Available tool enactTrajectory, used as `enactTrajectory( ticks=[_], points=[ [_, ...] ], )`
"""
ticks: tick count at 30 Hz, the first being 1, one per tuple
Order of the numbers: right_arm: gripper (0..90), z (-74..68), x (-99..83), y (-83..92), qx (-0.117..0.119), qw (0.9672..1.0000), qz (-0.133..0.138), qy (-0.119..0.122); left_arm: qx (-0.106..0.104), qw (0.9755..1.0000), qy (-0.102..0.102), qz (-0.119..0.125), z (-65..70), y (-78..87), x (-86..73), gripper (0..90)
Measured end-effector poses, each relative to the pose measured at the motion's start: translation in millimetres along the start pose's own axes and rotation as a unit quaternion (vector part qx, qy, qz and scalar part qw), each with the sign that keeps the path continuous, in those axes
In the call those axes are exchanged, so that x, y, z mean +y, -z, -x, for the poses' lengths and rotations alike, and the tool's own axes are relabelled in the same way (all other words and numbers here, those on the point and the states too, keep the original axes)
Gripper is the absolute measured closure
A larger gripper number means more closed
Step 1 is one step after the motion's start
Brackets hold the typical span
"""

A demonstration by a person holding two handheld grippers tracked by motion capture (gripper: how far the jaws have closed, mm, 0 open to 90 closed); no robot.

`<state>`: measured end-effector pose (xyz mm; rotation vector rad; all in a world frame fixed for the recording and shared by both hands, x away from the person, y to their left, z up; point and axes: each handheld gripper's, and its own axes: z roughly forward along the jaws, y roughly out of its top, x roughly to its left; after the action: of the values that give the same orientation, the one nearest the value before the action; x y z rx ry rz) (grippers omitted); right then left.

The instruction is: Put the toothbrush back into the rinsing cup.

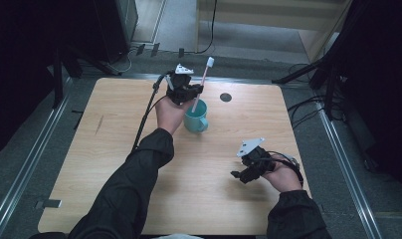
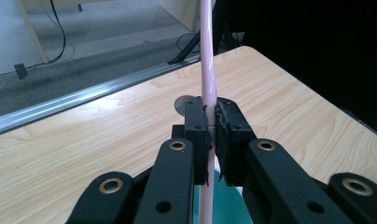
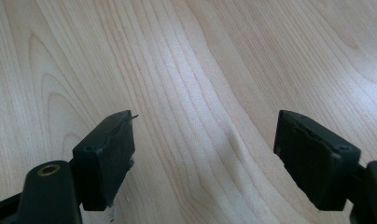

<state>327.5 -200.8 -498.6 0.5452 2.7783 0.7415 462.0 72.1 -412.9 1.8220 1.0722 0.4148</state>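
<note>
Toothbrush head cut off by top edge; lower end hidden inside cup.

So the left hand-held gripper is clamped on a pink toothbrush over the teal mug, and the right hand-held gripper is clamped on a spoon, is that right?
Not quite. The left hand-held gripper does clamp the pink toothbrush over the teal mug, but the right hand-held gripper holds no spoon: the right gripper view shows its jaws wide apart with bare table between them.

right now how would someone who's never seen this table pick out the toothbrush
Start at the wooden table and find the teal mug near its far edge. The left gripper above it is shut on the toothbrush: a thin pale pink stick, white head up, lower end inside the mug.
</note>
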Motion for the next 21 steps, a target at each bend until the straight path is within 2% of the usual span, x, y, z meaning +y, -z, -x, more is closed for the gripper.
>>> enactTrajectory(
  ticks=[1, 3, 7, 12, 16, 21],
  points=[
    [20.3, 0.0, 0.0, -0.2, 0.0, 1.0, 0.0, 0.001, -0.006, 0.9999, 0.01, -0.001, -1.8, -1.8, -2.3, 83.8],
    [20.3, -0.1, 0.0, -0.3, 0.001, 1.0, 0.0, 0.001, -0.005, 0.9999, 0.012, 0.001, -2.3, -2.1, -3.6, 83.9],
    [20.3, -0.1, 0.1, -0.8, 0.002, 1.0, -0.001, 0.001, 0.006, 0.9999, 0.005, -0.009, -3.9, -6.0, -8.5, 83.8],
    [20.3, 0.0, 0.2, -0.9, 0.002, 1.0, -0.002, 0.002, 0.007, 0.9999, 0.002, -0.013, -3.2, -8.3, -13.1, 83.8],
    [20.3, -0.1, 0.4, -1.0, 0.003, 1.0, -0.002, 0.003, 0.007, 0.9997, 0.01, -0.019, -4.1, -10.3, -19.9, 83.8],
    [20.3, 0.0, 0.5, -1.3, 0.003, 1.0, -0.003, 0.005, 0.009, 0.9995, 0.009, -0.029, -4.3, -12.4, -26.7, 83.8]
  ],
)
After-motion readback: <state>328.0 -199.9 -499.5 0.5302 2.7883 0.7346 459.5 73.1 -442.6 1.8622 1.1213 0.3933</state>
